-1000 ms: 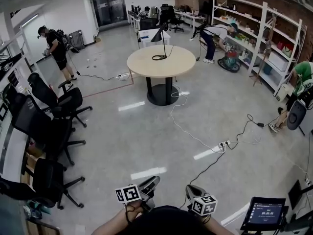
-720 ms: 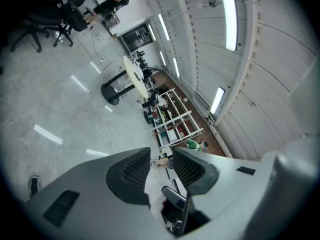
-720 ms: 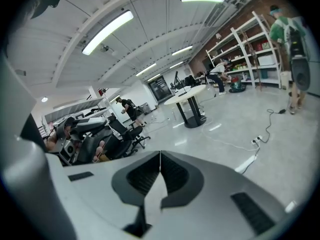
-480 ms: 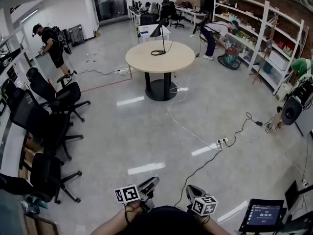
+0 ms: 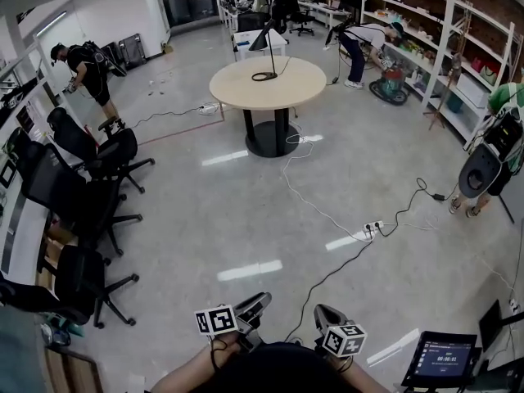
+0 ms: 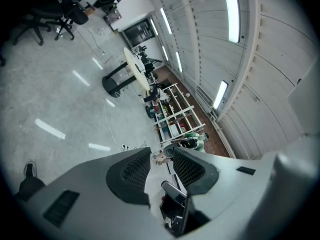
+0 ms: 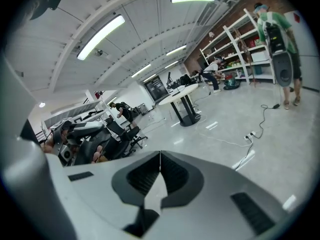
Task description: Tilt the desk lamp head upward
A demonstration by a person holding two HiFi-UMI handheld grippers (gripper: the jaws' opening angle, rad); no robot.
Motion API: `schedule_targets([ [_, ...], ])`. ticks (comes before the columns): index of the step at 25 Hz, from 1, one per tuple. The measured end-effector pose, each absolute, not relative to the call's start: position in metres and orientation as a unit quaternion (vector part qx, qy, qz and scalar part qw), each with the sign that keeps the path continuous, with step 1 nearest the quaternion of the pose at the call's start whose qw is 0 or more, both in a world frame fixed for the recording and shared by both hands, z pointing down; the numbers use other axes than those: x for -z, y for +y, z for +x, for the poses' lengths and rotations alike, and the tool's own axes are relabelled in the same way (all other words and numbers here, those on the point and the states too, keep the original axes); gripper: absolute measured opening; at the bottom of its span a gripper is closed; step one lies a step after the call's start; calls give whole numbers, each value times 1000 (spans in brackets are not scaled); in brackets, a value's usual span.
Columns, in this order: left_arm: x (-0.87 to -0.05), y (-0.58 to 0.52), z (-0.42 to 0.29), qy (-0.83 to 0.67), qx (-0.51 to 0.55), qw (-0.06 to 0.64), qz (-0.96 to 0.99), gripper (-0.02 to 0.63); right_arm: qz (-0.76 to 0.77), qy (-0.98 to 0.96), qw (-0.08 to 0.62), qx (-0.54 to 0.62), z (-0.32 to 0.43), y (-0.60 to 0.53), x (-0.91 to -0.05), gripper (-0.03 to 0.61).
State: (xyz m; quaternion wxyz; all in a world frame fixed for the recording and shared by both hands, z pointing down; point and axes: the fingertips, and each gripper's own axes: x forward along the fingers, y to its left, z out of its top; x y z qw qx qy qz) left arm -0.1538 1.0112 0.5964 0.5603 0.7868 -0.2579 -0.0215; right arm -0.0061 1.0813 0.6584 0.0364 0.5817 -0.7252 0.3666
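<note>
A black desk lamp [image 5: 264, 46] stands on a round beige table [image 5: 286, 88] far across the room, its head angled down and its ring base [image 5: 264, 76] on the tabletop. In the right gripper view the table [image 7: 181, 91] is small and distant. Both grippers are at the bottom edge of the head view, far from the lamp. My left gripper [image 5: 259, 301] [image 6: 161, 154] is open with nothing between its jaws. My right gripper [image 5: 320, 310] [image 7: 160, 155] is shut with its tips touching and holds nothing.
Black office chairs [image 5: 86, 203] line the left side. A cable runs across the floor to a power strip [image 5: 373, 227]. Shelving [image 5: 446, 47] fills the right wall. People stand at the back left [image 5: 86, 68], by the shelves [image 5: 368, 38] and at right [image 5: 495, 150]. A tablet [image 5: 442, 355] sits bottom right.
The view has drawn closer to the table, which now sits lower in the picture. The person at right has stepped further into the picture. Both grippers keep their places and jaw states.
</note>
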Motion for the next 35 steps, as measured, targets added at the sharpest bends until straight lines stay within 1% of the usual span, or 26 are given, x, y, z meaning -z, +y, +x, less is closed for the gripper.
schedule_targets([
  [7, -610, 1011, -162, -295, 23, 576, 761, 149, 557, -732, 43, -390, -7, 1076, -675, 5],
  [11, -613, 992, -157, -292, 21, 579, 761, 149, 550, -737, 55, -390, -10, 1055, -678, 3],
  [17, -614, 925, -154, -272, 39, 590, 759, 149, 576, -721, 66, -379, 1, 995, -674, 5],
  [21, -606, 870, -157, -251, 42, 582, 772, 149, 586, -721, 77, -362, -9, 942, -664, 5],
  [28, -618, 796, -190, -247, 47, 592, 766, 149, 593, -716, 98, -354, -34, 871, -659, 5],
  [30, -631, 782, -209, -266, 7, 564, 782, 149, 599, -711, 101, -354, -41, 855, -657, 3],
  [33, -663, 777, -234, -298, -146, 468, 819, 149, 605, -703, 107, -358, -42, 837, -652, 4],
  [34, -672, 780, -238, -297, -181, 452, 821, 149, 605, -702, 112, -359, -42, 833, -652, 4],
  [35, -678, 782, -239, -291, -195, 456, 818, 149, 602, -702, 118, -361, -43, 829, -652, 3],
])
